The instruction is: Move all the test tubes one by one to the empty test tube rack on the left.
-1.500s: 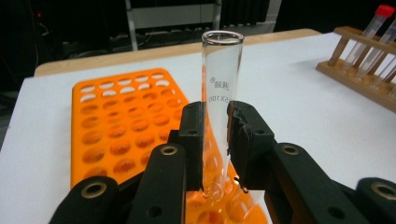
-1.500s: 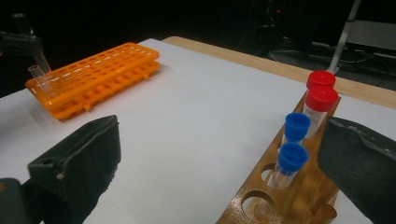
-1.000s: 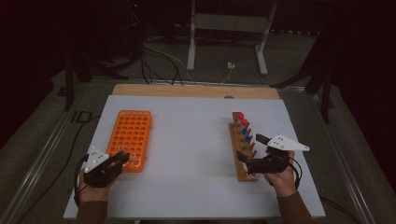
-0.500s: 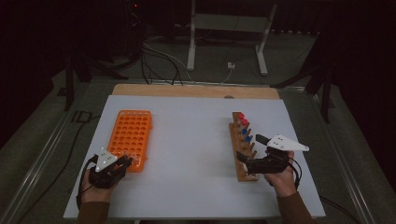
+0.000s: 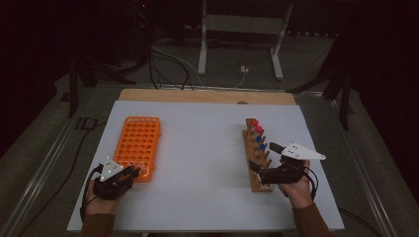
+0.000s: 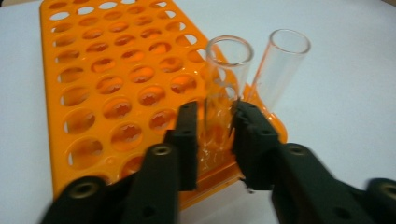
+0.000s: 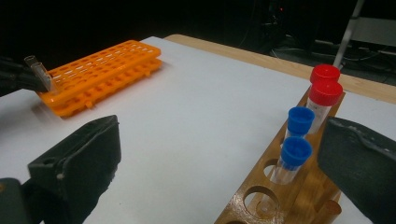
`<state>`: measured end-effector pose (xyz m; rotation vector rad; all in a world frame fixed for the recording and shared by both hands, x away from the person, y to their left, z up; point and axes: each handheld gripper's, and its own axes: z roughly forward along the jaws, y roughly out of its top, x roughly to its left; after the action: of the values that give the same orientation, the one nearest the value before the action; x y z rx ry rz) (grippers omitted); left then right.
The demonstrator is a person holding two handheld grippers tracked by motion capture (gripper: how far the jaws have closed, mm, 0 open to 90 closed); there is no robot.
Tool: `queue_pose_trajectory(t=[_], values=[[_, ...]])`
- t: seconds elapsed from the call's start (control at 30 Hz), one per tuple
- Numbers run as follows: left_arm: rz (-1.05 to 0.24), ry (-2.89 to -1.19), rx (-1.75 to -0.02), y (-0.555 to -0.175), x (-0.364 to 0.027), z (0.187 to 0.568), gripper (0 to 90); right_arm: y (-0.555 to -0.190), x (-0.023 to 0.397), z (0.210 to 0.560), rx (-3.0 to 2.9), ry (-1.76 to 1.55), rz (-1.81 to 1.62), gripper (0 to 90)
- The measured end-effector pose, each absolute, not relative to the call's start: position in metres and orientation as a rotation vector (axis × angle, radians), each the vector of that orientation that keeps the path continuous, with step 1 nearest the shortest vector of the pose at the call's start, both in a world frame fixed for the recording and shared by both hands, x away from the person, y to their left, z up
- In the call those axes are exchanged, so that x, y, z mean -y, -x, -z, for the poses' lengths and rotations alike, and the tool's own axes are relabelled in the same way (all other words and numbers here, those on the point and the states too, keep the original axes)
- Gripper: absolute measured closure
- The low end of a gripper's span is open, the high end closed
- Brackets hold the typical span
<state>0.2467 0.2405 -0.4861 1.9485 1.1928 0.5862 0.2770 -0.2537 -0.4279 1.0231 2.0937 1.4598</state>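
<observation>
A dim room with stands and cables lay behind a white table top [image 5: 207,148], on which an orange tube rack [image 6: 116,88] sat at the left and a wooden rack [image 5: 254,160] at the right. Two clear, uncapped glass test tubes stood in holes at the orange rack's near corner: the nearer test tube [image 6: 224,88] was upright, and the second test tube [image 6: 280,70] just beside it leaned away. The left gripper [image 6: 212,135] had its black fingers [image 6: 187,135] on either side of the nearer tube's lower part; its jaws had just been opening a little, with the tube between them and slim gaps at the pads. The right gripper [image 7: 219,158] hovered at the wooden rack, fingers spread wide and holding nothing, near the blue-capped tubes [image 7: 296,149] and red-capped tubes [image 7: 325,91].
</observation>
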Motion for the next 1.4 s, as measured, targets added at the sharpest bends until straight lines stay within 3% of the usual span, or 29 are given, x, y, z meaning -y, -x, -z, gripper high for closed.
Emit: queue_pose_trajectory(t=[0.4,0.77,0.9,1.03,1.23,1.4], values=[[-0.581,-1.805,-1.146,-0.235,-0.256,0.469,49.1,-0.278,0.255,0.427,-2.088,-1.027,-1.454,0.0],[-0.606,-1.692,-1.122,-0.24,-0.251,0.451,20.3,-0.286,0.258,0.432,-2.098,-1.041,-1.413,0.0],[-0.604,-1.66,-1.111,-0.246,-0.246,0.445,16.0,-0.29,0.26,0.435,-2.11,-1.055,-1.37,1.2],[-0.629,-1.656,-1.138,-0.252,-0.236,0.439,0.7,-0.295,0.262,0.437,-2.12,-1.064,-1.339,5.7],[-0.649,-1.636,-1.121,-0.257,-0.225,0.435,0.4,-0.304,0.262,0.442,-2.121,-1.09,-1.266,17.9],[-0.659,-1.627,-1.098,-0.26,-0.217,0.431,0.5,-0.31,0.261,0.448,-2.144,-1.087,-1.24,38.1]])
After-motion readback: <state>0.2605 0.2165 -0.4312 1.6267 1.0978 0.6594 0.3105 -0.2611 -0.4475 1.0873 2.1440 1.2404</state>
